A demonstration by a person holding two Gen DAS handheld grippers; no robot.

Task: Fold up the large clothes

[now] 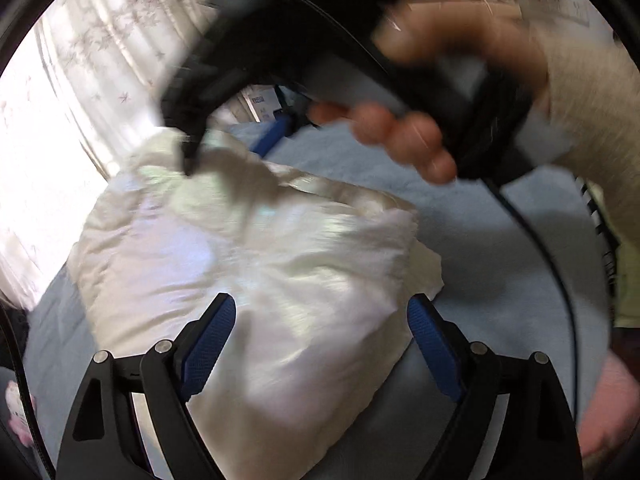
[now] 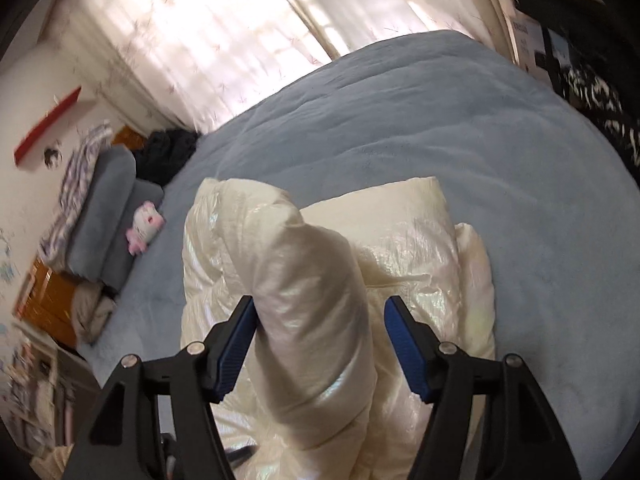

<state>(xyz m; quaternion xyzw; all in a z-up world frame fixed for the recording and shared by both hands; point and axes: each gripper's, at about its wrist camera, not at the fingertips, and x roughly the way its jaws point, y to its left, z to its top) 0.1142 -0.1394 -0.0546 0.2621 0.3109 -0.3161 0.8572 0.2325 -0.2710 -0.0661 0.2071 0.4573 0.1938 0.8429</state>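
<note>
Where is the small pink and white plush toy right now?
In the right wrist view, the pink and white plush toy lies at left on the light blue blanket, against the grey-blue cushion.

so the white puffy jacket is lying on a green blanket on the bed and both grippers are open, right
Not quite: the blanket is light blue, not green, as the right wrist view shows plainly. The rest holds: the white puffy jacket lies on it, and both the left gripper and the right gripper are open.
</note>
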